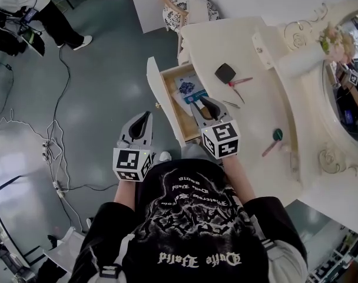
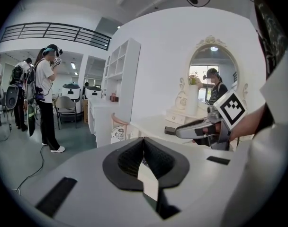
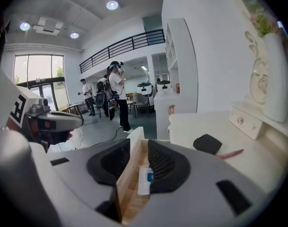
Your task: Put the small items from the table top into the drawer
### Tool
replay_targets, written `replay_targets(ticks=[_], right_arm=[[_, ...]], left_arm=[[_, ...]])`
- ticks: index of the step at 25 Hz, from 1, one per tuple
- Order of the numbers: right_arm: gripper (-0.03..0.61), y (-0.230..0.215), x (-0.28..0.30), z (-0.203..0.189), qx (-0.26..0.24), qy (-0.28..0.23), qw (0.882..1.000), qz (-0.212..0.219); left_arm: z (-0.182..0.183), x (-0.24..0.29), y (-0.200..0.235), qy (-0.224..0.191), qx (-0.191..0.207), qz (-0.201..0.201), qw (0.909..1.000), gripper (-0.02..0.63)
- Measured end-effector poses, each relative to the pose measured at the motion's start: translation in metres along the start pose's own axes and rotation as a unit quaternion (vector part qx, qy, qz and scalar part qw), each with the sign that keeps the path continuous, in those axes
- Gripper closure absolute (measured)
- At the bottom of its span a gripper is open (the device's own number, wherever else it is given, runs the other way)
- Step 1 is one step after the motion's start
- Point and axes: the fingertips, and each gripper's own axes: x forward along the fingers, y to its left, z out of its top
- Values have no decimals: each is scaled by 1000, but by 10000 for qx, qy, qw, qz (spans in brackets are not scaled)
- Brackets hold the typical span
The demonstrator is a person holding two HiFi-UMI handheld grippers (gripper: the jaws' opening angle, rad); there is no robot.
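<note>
Drawer (image 1: 179, 112) of pale wood holds one blue-printed packet (image 1: 188, 88), lettering unreadable; one black square pad (image 1: 225, 73) lies at two o'clock; right gripper (image 1: 204, 102) spread, left gripper (image 1: 144, 116) pressed together.

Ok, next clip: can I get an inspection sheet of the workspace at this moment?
Surface: white dressing table top.
Job's things: drawer open, blue-and-white packet inside; black square case, pink-handled tool, thin stick and green-topped item lie on the table top.
Clutter: nothing seen.
Grippers: left gripper shut, empty, over the floor beside the drawer; right gripper open, empty, over the drawer.
Cables: cables trail across the floor at left.
Surroundings: oval mirror, chair, person standing in the background.
</note>
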Motion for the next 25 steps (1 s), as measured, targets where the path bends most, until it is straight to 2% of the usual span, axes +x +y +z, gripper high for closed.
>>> replay_targets(ticks=[5,15,25], right_arm=[[487,-4,-18,1,70,-305,9993,-194],[549,-11,-41,-9,53,-441,9979,-470],[568,-16,-60,-5,63,-737,9953,-632]], left_arm=[[1,3,-10,-16,78,-201,9998,598],[3,7,-26,-67,133,-446,9989,598],[3,4,-38,-72,204,-541,9983,598]])
